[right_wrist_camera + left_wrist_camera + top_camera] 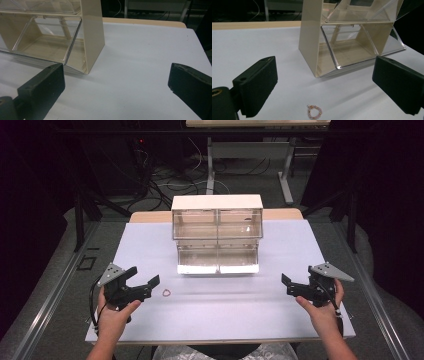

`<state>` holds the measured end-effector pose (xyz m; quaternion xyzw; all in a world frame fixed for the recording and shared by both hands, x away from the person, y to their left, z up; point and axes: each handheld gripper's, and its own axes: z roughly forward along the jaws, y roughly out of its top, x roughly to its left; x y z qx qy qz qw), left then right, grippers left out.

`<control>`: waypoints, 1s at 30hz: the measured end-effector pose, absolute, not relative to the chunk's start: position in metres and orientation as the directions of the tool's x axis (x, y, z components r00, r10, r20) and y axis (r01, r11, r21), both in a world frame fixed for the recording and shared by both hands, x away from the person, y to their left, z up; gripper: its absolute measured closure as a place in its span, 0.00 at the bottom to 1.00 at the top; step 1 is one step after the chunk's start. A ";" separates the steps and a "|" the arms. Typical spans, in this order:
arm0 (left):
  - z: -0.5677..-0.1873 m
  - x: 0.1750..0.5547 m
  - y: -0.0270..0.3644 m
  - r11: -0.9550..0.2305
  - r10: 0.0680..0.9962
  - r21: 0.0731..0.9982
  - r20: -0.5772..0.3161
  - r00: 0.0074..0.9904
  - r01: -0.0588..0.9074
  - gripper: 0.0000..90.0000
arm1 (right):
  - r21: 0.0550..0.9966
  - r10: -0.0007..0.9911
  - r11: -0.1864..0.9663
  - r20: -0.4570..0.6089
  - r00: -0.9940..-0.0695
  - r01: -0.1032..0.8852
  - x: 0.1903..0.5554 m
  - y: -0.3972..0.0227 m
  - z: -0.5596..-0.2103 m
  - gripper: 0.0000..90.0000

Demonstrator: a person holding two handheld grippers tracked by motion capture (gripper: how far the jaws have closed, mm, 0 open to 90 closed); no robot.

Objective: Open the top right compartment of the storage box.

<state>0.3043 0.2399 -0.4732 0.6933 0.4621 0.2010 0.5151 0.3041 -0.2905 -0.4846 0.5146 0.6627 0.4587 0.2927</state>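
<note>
Left gripper (141, 281) jaws wide, empty, low over table (150, 320); bead ring (166, 292) lies on table just beside its fingertips, before drawer cabinet (217, 202). Right gripper (289, 285) jaws wide, empty

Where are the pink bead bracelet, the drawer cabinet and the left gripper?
pink bead bracelet (314, 112), left gripper view, on its bead loop.
drawer cabinet (217, 202), high view, on its cream top panel.
left gripper (144, 278), high view, midway between its open fingertips.

Looks down from above the near edge, facing forward over the whole surface (300, 250). Ride low on each claw, close in, both catching the drawer cabinet (217, 234) at upper frame.
</note>
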 end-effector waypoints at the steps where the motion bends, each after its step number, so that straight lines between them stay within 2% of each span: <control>1: -0.472 0.304 0.239 -0.039 0.848 0.900 -0.200 0.491 0.434 0.09 | 0.907 0.951 0.050 0.084 -0.296 0.417 0.303 -0.290 -0.484 0.01; 6: -0.470 0.303 0.237 -0.033 0.847 0.899 -0.207 0.489 0.437 0.16 | 0.912 0.954 0.052 0.076 -0.292 0.406 0.303 -0.289 -0.483 0.01; 10: -0.468 0.303 0.235 -0.033 0.842 0.896 -0.214 0.495 0.443 0.18 | 0.914 0.953 0.033 0.094 -0.288 0.405 0.302 -0.287 -0.483 0.01; 17: -0.468 0.306 0.229 -0.043 0.831 0.889 -0.222 0.510 0.456 0.18 | 0.919 0.950 0.068 0.059 -0.308 0.388 0.302 -0.285 -0.481 0.03; 24: -0.465 0.307 0.226 -0.041 0.831 0.890 -0.222 0.510 0.454 0.20 | 0.927 0.941 0.065 0.066 -0.333 0.368 0.301 -0.278 -0.477 0.11; 25: -0.464 0.307 0.224 -0.041 0.832 0.888 -0.224 0.508 0.458 0.20 | 0.930 0.936 0.065 0.069 -0.346 0.362 0.301 -0.276 -0.474 0.17; 28: -0.463 0.307 0.223 -0.042 0.834 0.891 -0.219 0.507 0.452 0.21 | 0.929 0.926 0.073 0.071 -0.370 0.362 0.302 -0.270 -0.469 0.19; 30: -0.461 0.307 0.222 -0.043 0.837 0.893 -0.213 0.505 0.448 0.21 | 0.927 0.923 0.092 0.057 -0.381 0.362 0.303 -0.266 -0.464 0.25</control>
